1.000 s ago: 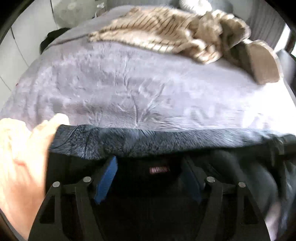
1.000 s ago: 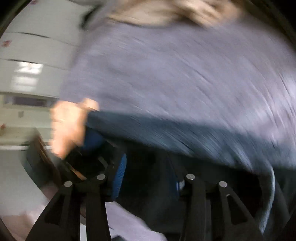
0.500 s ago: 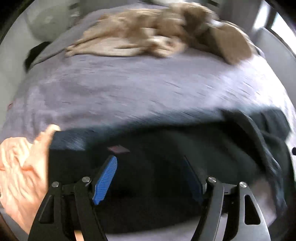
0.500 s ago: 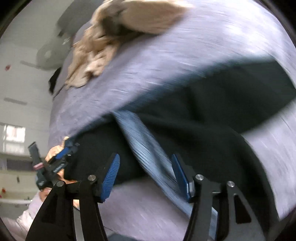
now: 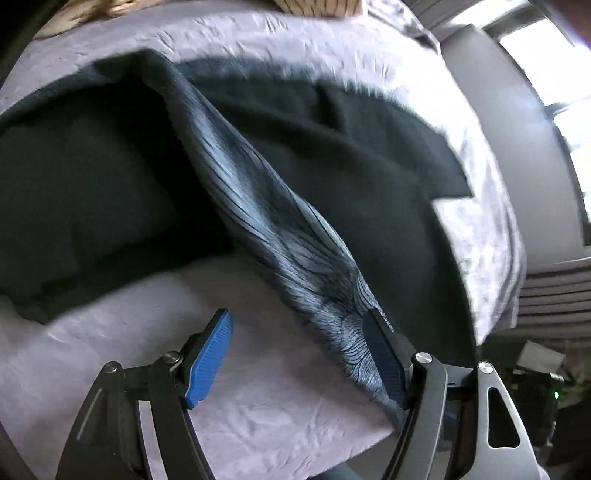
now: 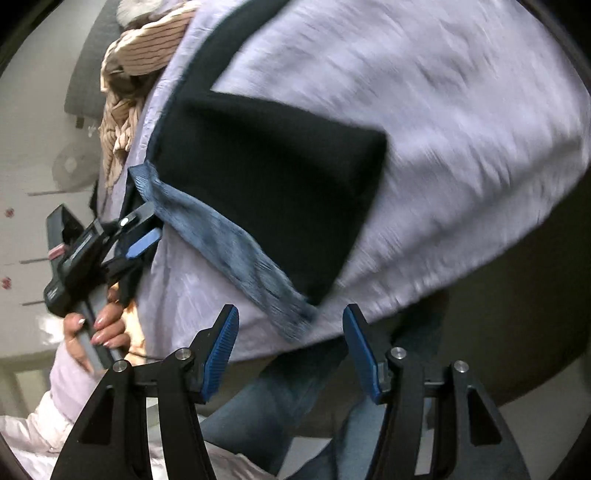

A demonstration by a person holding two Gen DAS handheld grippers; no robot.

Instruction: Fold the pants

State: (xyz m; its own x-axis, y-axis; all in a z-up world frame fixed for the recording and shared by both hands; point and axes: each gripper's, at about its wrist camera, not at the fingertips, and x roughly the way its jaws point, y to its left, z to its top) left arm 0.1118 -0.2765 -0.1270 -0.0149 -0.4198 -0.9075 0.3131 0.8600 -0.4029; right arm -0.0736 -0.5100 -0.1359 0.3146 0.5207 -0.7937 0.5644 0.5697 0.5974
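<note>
Dark pants (image 5: 351,173) lie on the lavender bedspread (image 5: 258,413), with a blue-grey inside strip (image 5: 266,206) turned up diagonally across them. My left gripper (image 5: 297,354) is open just above the bedspread; the strip's end rests against its right pad (image 5: 384,354), and the left pad is free. In the right wrist view the black leg end (image 6: 266,184) and the strip (image 6: 236,251) lie on the bed. My right gripper (image 6: 291,350) stands open at the bed's edge, the strip's tip just ahead of its pads, untouched. A hand (image 6: 99,325) holds the left gripper (image 6: 140,236) at the strip's far end.
A beige striped blanket (image 6: 147,48) is bunched at the far side of the bed (image 5: 317,5). The person's jeans-clad legs (image 6: 258,406) stand below the bed edge. A grey panel and bright window (image 5: 535,55) lie to the right; white cupboards (image 6: 22,221) to the left.
Both grippers have swung sideways along the bed. The pants, earlier bunched over the jaws, now lie spread on the bedspread. The right jaws have widened and no fabric sits between them.
</note>
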